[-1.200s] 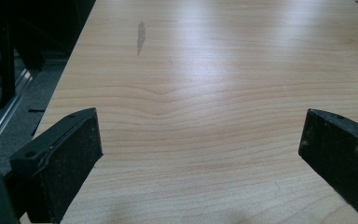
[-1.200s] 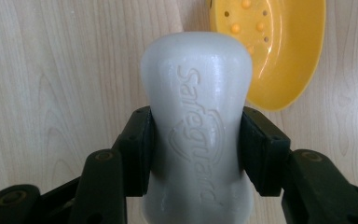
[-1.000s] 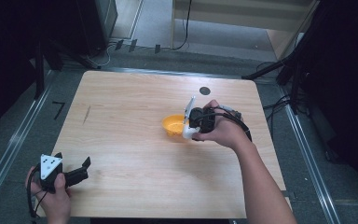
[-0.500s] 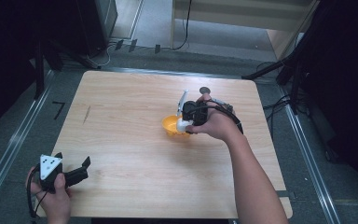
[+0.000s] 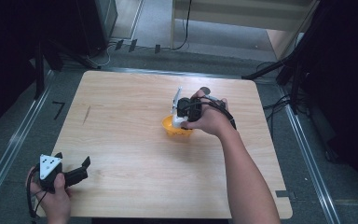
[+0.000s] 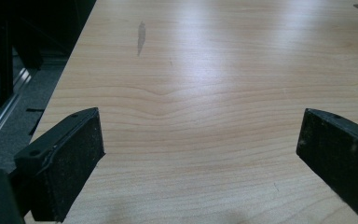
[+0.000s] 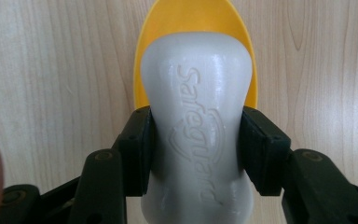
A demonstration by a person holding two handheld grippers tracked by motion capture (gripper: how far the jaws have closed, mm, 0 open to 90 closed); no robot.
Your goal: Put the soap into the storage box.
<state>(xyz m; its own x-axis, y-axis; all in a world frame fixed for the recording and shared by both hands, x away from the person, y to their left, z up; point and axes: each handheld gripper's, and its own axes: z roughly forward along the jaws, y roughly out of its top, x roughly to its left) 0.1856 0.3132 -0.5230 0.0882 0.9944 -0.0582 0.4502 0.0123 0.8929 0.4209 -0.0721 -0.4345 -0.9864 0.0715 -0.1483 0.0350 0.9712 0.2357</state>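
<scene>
a white moulded plastic soap bottle with raised lettering [image 7: 196,135] is clamped at its waist by the right gripper [image 7: 196,149], both black pads pressed against its sides. it is held directly above a small yellow plastic bowl [image 5: 175,128], which sits near the middle of the pale wooden table [image 5: 130,140]. the step in hand is judged to be the bringing of the bottle over the bowl, whether to dispense into it or to set it inside cannot be told. next, a steady tilt or lowering is called for, with the bowl kept from being knocked. the left gripper [image 5: 77,171] is rested at the table's near left corner, its jaws spread wide with nothing between them. grey floor [image 5: 214,42], cables and dark stands are seen around the table.
</scene>
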